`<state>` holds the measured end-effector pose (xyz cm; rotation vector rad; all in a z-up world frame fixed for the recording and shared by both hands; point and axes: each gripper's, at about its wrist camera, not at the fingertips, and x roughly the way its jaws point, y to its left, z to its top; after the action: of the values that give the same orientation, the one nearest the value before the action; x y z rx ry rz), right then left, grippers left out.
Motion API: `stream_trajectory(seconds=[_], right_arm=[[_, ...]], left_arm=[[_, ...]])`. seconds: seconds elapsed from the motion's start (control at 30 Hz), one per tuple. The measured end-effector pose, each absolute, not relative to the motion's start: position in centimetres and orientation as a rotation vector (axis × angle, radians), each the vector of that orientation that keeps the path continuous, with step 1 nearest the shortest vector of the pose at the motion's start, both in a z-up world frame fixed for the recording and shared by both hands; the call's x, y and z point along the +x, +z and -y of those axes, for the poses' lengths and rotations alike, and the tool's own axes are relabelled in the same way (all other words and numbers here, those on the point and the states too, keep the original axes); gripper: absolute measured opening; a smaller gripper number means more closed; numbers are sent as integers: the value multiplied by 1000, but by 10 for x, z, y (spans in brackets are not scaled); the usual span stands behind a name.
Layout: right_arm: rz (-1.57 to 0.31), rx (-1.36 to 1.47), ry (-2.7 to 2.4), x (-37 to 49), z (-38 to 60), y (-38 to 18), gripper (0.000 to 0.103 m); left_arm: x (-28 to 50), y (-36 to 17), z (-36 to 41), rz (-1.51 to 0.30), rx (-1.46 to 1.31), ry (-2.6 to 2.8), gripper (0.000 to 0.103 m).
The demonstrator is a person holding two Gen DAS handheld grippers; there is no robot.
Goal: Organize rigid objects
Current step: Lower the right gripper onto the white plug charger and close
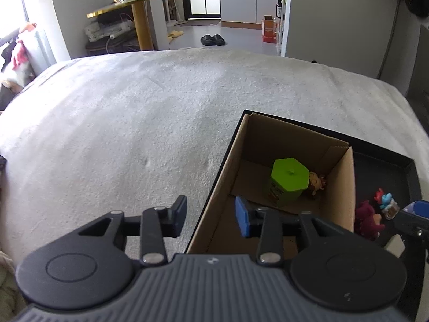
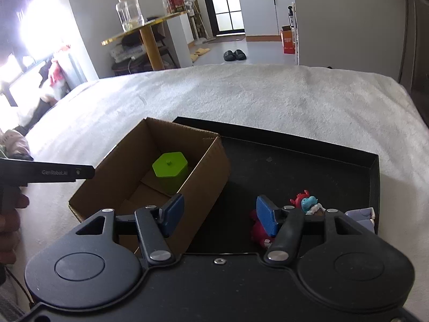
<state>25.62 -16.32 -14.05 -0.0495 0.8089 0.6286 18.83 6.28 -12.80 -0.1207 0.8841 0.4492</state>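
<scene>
From the left wrist view, the left gripper (image 1: 210,216) hangs with its jaws spread and nothing between them, straddling the near-left wall of the box (image 1: 214,187). Inside the box, toward its far end, stands a green tin (image 1: 288,181) with a small yellow figure (image 1: 317,182) touching its right side. To the right of the box lies the black tray (image 1: 386,166), where a maroon toy (image 1: 367,216) sits near the box wall and a red and blue figure (image 1: 384,198) stands just beyond it. All of this rests on a grey blanket (image 1: 134,120).

From the right wrist view, the right gripper (image 2: 219,213) is also released and empty, hovering over the near part of the tray (image 2: 281,161). Its right finger (image 2: 265,216) covers part of the maroon toy (image 2: 258,232); whether they touch I cannot tell. The red and blue figure (image 2: 307,202) is just right of that finger, and a pale purple piece (image 2: 362,216) lies at the near-right corner of the tray. The box (image 2: 209,177) with the tin (image 2: 170,167) is to the left.

The step in hand looks like picking the next toy off the tray for the box. To do it well, shift the right gripper rightward so the maroon toy sits centred between the pads, come down low on its body, and close firmly, since its rounded shape could slip. Keep clear of the neighbouring figure, then lift above the box wall before moving left, setting it down in the free near half of the box.
</scene>
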Motion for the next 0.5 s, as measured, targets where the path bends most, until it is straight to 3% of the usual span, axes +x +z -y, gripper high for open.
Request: stream_trajectory(seconds=[0.5], right_arm=[[-821,45,573,257,204,-166,60]], left_arm=[[217,-115,12,-878,6,421,58]])
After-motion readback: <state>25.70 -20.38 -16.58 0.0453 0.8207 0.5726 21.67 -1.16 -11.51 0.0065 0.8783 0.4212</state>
